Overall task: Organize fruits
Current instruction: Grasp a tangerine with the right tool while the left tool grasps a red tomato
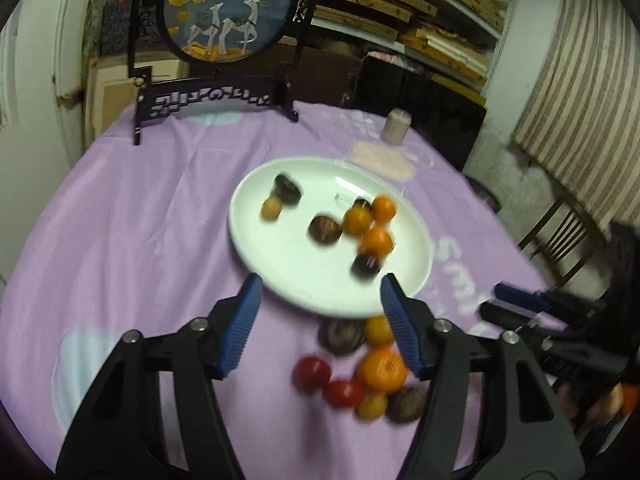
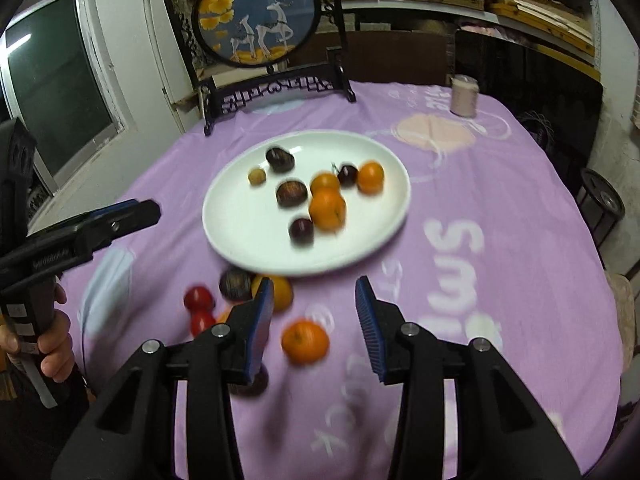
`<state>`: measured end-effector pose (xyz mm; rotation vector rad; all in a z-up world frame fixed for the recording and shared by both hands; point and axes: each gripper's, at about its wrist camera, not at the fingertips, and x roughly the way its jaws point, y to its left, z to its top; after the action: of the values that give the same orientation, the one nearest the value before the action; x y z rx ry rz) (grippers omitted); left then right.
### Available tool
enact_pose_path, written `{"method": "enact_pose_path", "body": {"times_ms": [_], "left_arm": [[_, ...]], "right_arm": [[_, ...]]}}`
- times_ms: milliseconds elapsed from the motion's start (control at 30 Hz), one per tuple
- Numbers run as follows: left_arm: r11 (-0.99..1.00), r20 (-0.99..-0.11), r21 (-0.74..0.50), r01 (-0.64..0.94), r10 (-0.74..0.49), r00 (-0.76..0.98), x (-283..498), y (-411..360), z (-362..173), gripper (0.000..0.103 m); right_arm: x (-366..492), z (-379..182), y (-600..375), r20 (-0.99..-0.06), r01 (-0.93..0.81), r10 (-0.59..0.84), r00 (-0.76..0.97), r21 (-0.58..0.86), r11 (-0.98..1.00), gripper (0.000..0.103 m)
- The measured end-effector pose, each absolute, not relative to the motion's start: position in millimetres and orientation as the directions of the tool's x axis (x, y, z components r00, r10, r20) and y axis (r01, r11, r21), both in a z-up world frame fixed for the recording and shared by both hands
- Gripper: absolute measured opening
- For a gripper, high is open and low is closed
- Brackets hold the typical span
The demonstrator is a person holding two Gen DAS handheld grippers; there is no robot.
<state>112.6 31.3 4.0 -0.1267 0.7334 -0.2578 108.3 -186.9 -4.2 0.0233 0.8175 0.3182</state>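
Note:
A white oval plate [image 1: 280, 264] [image 2: 248, 236] on the purple tablecloth holds several small fruits: oranges [image 1: 376, 242] [image 2: 327, 208] and dark plums [image 1: 325, 229] [image 2: 292, 193]. Loose fruits lie on the cloth in front of it: an orange [image 1: 382, 368] [image 2: 305, 341], red tomatoes [image 1: 311, 372] [image 2: 198, 298], dark plums and small yellow fruits. My left gripper [image 1: 320, 292] is open and empty above the loose fruits at the plate's near rim. My right gripper [image 2: 314, 296] is open and empty, just above the loose orange.
A black framed round deer picture [image 1: 228, 8] [image 2: 256, 16] stands at the table's far side. A beige cup [image 1: 396, 126] [image 2: 464, 95] stands at the far right. Shelves with boxes line the back wall. The right gripper [image 1: 520, 304] shows in the left wrist view.

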Motion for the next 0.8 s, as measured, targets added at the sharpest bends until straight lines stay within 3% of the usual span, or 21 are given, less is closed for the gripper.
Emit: {"method": "enact_pose_path", "body": {"times_ms": [467,800], "left_arm": [[0.975,-0.754,-0.172,0.142,-0.223,0.618,80,49,-54,0.071],[0.957,-0.777,-0.182,0.225,-0.280,0.563,69,26,-66,0.071]], "right_arm": [[91,-57,-173,-0.799,-0.267,0.277,0.534,0.152,0.952,0.043],[119,-81,-156,-0.817,-0.286,0.269,0.511,0.134,0.949,0.041]]}}
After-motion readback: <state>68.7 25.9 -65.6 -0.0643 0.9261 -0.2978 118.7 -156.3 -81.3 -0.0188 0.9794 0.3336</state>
